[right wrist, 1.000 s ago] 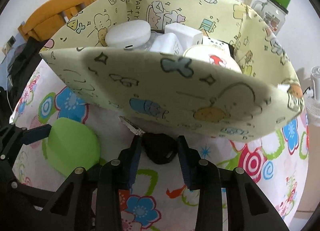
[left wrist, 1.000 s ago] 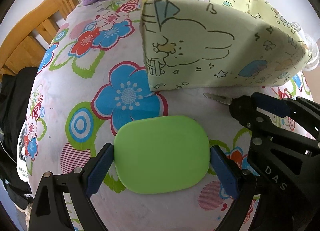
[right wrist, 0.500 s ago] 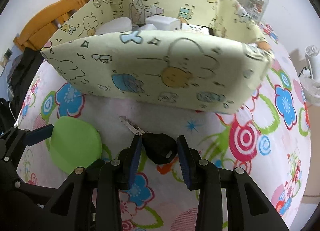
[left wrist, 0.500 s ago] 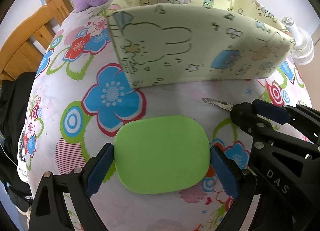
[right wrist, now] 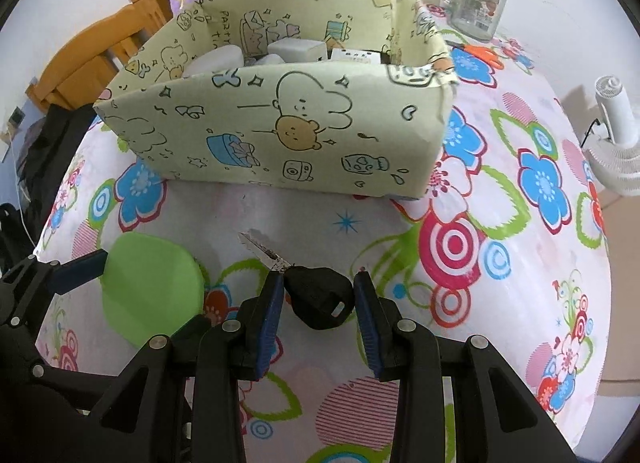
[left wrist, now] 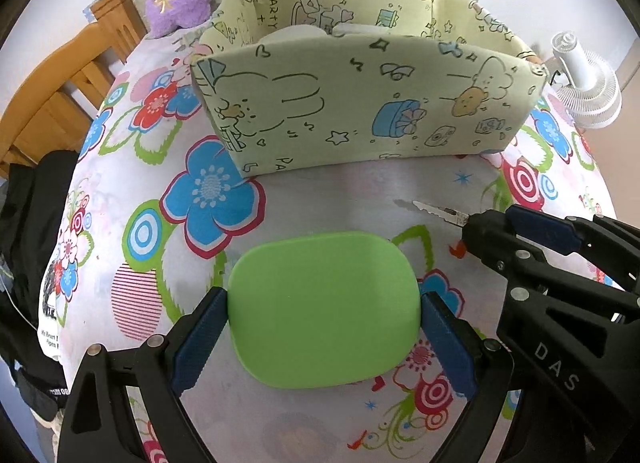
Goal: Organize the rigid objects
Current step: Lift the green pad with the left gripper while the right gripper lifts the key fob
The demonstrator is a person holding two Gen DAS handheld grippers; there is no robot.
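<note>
Green lid (left wrist: 324, 309) sits clamped edge to edge in the left gripper (left wrist: 324, 327) — pads on the two short sides, face flat to the camera, so it should drop level. Right gripper (right wrist: 318, 299) is clenched on the key (right wrist: 318, 297), gripping the black plastic head; the metal blade sticks out forward-left, clear of the pads. Both carried above the floral tablecloth (right wrist: 500, 223), side by side, just short of the cartoon-print box (right wrist: 280, 131). That box already holds white items behind its near wall, so my read is both pieces go in there. Risk: the near wall is tall — both loads need to clear it before release.
</note>
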